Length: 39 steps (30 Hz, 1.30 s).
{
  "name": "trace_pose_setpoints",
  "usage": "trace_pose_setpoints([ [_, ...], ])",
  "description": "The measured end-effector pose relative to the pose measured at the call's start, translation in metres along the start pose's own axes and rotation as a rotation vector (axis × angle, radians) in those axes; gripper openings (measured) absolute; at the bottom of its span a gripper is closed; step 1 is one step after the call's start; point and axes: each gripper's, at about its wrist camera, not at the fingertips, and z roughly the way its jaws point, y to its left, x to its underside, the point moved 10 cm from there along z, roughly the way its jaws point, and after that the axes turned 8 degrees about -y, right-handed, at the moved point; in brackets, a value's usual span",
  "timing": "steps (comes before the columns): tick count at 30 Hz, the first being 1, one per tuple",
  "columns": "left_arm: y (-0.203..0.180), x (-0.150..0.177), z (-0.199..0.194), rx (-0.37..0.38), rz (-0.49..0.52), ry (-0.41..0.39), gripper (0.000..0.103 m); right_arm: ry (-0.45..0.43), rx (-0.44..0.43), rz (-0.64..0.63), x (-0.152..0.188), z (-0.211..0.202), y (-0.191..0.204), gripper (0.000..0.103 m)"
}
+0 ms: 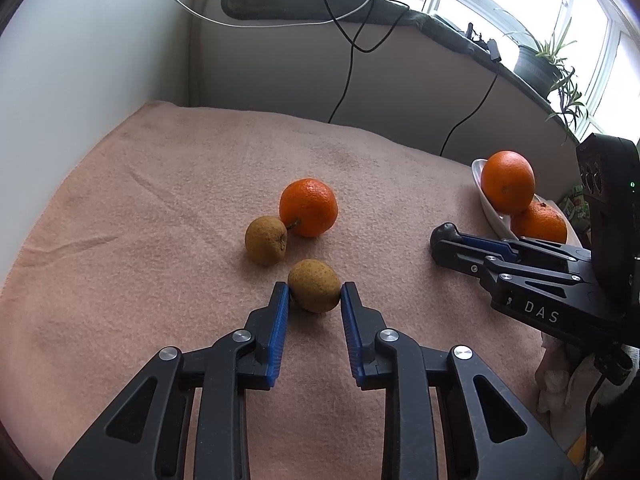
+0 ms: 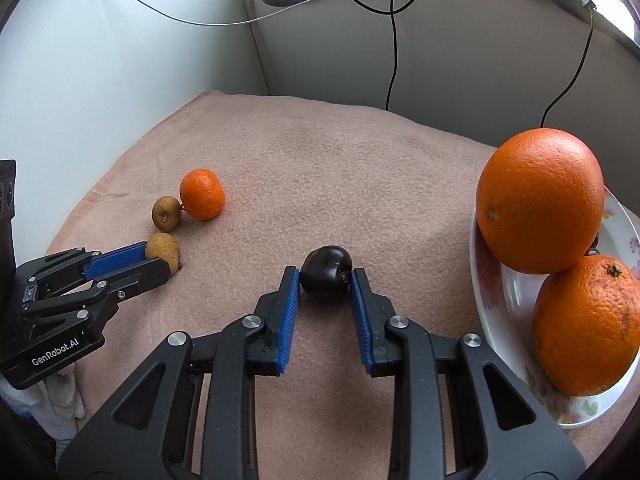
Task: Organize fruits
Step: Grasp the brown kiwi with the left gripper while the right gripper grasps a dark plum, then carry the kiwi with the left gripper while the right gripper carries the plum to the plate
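Left hand-held gripper (image 1: 314, 292) clamped on brown fruit (image 1: 314, 285) (long axis crosswise between pads), right hand-held gripper (image 2: 325, 276) clamped on dark plum (image 2: 326, 273), both fruits low over pink-blanketed desk (image 1: 160, 200), two oranges (image 2: 540, 200) on plate (image 2: 492, 304).

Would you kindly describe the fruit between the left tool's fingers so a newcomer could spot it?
On the pink blanket, find the loose tangerine. Two brown fruits lie beside it; yours is the nearer brown fruit, between the left tool's blue pads, not touching the tangerine.

Three oranges (image 2: 540, 200), two brown fruits (image 2: 163, 247), one dark plum (image 2: 326, 273), one plate (image 2: 496, 320)
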Motion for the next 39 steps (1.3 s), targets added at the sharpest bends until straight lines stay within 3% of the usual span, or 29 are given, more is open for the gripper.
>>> trace_pose_setpoints([
  [18,-0.032,-0.014,-0.025,0.066,0.009,-0.054,0.025,-0.080,-0.047,0.014,-0.005,-0.053,0.005,0.027],
  [39,-0.127,-0.039,-0.033,0.198,0.102,-0.103,0.025,-0.195,0.017,0.113,-0.005,-0.134,-0.064,0.027],
])
